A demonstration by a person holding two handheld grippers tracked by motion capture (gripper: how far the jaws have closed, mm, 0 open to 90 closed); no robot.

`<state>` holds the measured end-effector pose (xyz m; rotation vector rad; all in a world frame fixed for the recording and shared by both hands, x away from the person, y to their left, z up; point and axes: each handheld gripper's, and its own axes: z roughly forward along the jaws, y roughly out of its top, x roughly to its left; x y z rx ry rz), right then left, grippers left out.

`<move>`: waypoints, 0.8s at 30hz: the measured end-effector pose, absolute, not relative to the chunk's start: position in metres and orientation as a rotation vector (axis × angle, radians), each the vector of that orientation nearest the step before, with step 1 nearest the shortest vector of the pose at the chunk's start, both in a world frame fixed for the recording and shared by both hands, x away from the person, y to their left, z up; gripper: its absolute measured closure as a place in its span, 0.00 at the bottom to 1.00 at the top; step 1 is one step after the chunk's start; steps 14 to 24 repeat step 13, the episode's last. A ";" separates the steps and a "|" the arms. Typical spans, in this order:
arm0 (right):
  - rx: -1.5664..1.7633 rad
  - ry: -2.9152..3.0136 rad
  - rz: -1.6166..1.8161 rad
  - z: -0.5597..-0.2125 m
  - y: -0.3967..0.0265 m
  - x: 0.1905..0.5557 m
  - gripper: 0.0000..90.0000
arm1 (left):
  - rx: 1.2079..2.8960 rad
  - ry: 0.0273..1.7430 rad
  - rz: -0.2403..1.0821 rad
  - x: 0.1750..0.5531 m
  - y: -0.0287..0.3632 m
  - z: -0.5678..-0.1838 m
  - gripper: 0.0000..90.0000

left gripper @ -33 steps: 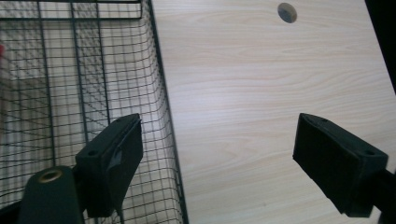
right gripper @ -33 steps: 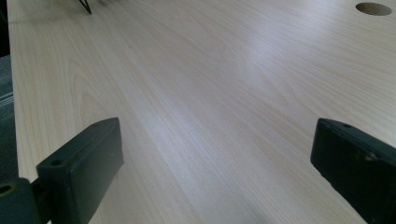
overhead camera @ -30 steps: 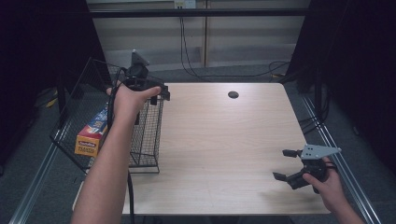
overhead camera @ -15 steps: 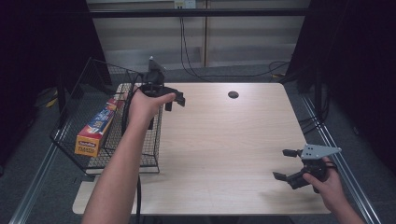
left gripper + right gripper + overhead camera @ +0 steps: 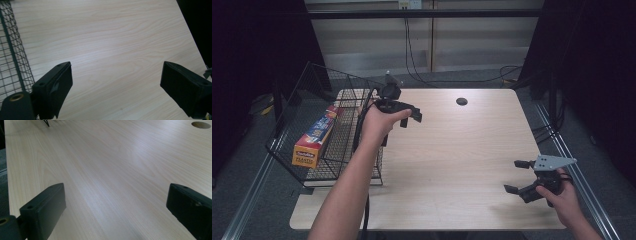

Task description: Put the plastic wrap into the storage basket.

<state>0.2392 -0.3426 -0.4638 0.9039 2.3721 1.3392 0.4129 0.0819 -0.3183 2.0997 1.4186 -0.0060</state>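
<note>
High view: left claw [image 5: 410, 115] now right of the wire basket [image 5: 319, 120], spread; right claw [image 5: 518, 176] unmoved, spread.

Pale wood-grain tabletop [image 5: 462, 150], smooth with a soft sheen. Left of frame, a dark wire-mesh metal basket [image 5: 307, 165] holding a glossy printed cardboard box [image 5: 314, 136]. Each claw's jaws look like matt black plastic.

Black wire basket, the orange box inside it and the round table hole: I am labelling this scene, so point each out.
Black wire basket [image 5: 319, 75], high view, far top rim.
Orange box [image 5: 313, 140], high view, middle of its long top face.
Round table hole [image 5: 461, 101], high view, its centre.
</note>
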 end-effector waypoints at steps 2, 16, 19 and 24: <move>0.906 2.372 1.337 -0.464 -0.343 0.239 0.02 | 2.109 1.403 -0.014 0.411 0.076 -0.324 0.12; 0.924 2.371 1.324 -0.467 -0.343 0.241 0.02 | 2.138 1.337 -0.040 0.403 0.065 -0.340 0.10; 0.924 2.371 1.324 -0.467 -0.343 0.241 0.02 | 2.138 1.337 -0.040 0.403 0.065 -0.340 0.10; 0.924 2.371 1.324 -0.467 -0.343 0.241 0.02 | 2.138 1.337 -0.040 0.403 0.065 -0.340 0.10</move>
